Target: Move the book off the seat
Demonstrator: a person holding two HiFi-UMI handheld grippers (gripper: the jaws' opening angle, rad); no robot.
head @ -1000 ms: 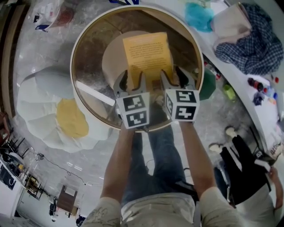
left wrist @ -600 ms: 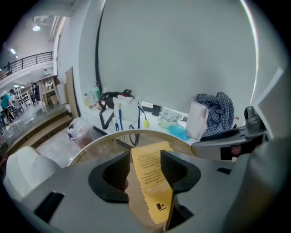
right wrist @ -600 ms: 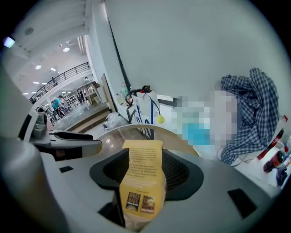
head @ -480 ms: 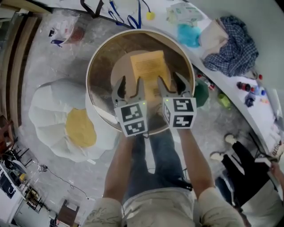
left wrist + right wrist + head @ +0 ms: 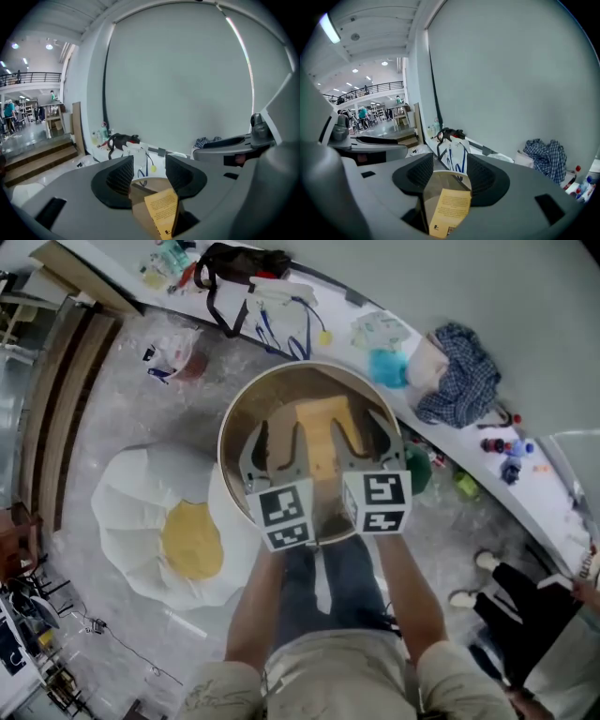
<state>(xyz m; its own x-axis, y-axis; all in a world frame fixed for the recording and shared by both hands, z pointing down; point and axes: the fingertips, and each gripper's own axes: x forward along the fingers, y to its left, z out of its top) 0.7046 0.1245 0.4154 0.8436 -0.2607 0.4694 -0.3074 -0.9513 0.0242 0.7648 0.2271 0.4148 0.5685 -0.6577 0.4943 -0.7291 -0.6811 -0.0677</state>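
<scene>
A yellow-orange book (image 5: 323, 432) lies flat on the pale cushion of a round seat with a light wooden rim (image 5: 231, 432). In the head view both grippers hover side by side over the seat's near half. The left gripper (image 5: 279, 442) is open, just left of the book's near end. The right gripper (image 5: 361, 432) is open too, at the book's right edge. The left gripper view shows the book (image 5: 162, 211) low between the open left gripper (image 5: 149, 173). In the right gripper view the book (image 5: 450, 211) lies below the open right gripper (image 5: 446, 171). Neither touches it.
A white egg-shaped cushion with a yellow centre (image 5: 169, 521) lies on the floor left of the seat. A white counter along the wall carries a black bag (image 5: 239, 263), a checked cloth (image 5: 464, 371) and small bottles. A person's legs (image 5: 525, 606) are at the right.
The view has pulled back and up, so the seat and book look smaller and farther. Both grippers stay open over the seat; the book has not moved.
</scene>
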